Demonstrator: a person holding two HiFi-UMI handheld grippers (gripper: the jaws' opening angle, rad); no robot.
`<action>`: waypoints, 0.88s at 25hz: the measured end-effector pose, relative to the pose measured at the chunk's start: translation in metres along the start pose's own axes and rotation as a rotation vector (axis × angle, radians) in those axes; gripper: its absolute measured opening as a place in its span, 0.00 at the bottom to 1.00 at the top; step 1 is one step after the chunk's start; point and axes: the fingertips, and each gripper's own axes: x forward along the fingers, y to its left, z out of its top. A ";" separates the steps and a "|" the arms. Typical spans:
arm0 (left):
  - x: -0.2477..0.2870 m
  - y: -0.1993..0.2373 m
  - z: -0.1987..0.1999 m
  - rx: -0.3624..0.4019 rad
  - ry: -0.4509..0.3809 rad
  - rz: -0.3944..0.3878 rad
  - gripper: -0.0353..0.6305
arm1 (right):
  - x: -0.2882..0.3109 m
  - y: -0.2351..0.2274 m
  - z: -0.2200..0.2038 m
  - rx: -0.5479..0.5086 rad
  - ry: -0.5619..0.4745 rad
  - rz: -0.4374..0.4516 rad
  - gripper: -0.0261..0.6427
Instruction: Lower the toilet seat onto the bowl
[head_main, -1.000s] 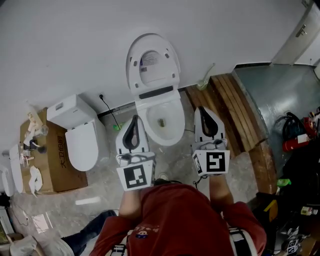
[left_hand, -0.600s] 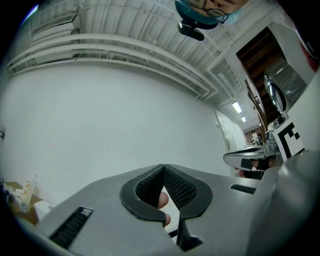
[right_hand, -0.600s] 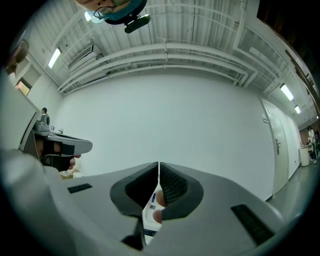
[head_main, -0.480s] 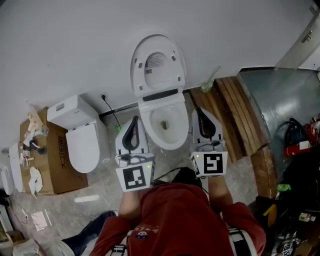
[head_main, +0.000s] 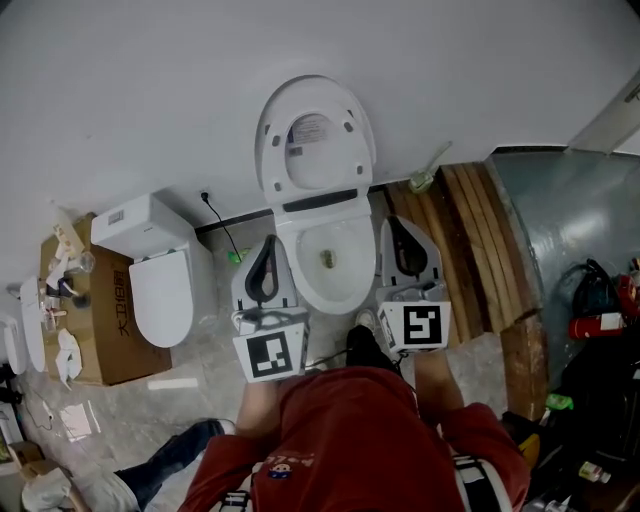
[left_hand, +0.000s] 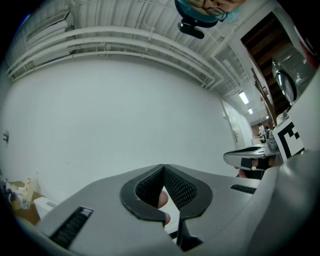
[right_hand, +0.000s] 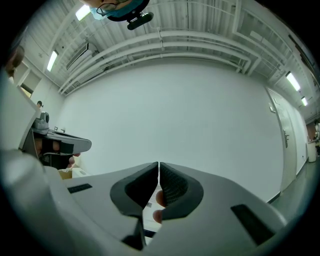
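A white toilet stands against the wall in the head view. Its seat (head_main: 315, 135) is raised upright together with the lid, and the bowl (head_main: 345, 285) is uncovered. My left gripper (head_main: 270, 240) is shut beside the bowl's left rim, holding nothing. On the bowl's right side my right gripper (head_main: 394, 222) is also shut and empty. Both point towards the wall and touch neither seat nor bowl. The left gripper view shows the left gripper (left_hand: 163, 167) with its tips together against the bare wall. The right gripper view shows the right gripper (right_hand: 158, 164) the same way.
A second toilet (head_main: 160, 290) with its lid down stands to the left, next to a cardboard box (head_main: 110, 330). A black cord (head_main: 218, 228) runs down the wall between the toilets. Wooden planks (head_main: 470, 235) lie right of the bowl, with a green brush (head_main: 425, 180) at their head.
Both grippers have moved forward towards the toilet and now sit at either side of the bowl. Their jaws have stayed shut. The seat has not moved.
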 end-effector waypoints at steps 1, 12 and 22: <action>0.009 -0.002 -0.001 0.001 0.005 0.010 0.07 | 0.009 -0.007 -0.002 0.004 -0.002 0.008 0.07; 0.095 -0.029 0.000 0.046 0.025 0.103 0.07 | 0.089 -0.066 -0.022 0.047 -0.018 0.126 0.07; 0.135 -0.046 -0.009 0.036 0.051 0.209 0.07 | 0.133 -0.099 -0.040 0.096 -0.033 0.237 0.07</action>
